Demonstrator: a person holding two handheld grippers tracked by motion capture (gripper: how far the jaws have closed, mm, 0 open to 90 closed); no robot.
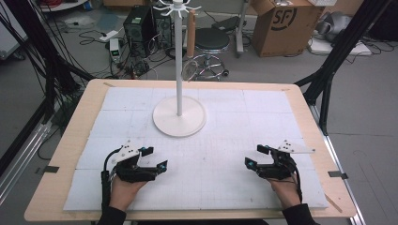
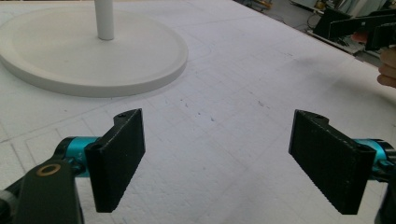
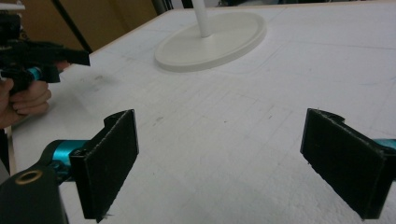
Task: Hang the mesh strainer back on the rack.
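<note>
A white stand (image 1: 179, 61) with a round base (image 1: 179, 121) and hooks at its top rises from the far middle of the white mat (image 1: 211, 154). The base (image 2: 88, 51) lies ahead and left of my left gripper (image 2: 224, 163), whose jaws are wide apart with nothing between them. In the high view that left gripper (image 1: 155, 158) rests near the front left of the mat. My right gripper (image 1: 256, 156) sits at the front right, open and empty too. Its own view has the base (image 3: 212, 39) far ahead of the right gripper (image 3: 233, 163).
The mat covers a wooden table (image 1: 75, 136). Beyond the far edge stand a stool (image 1: 211, 47), a cardboard box (image 1: 281, 23), computer gear (image 1: 141, 28) and cables on the floor. Black frame legs (image 1: 328, 79) flank the table.
</note>
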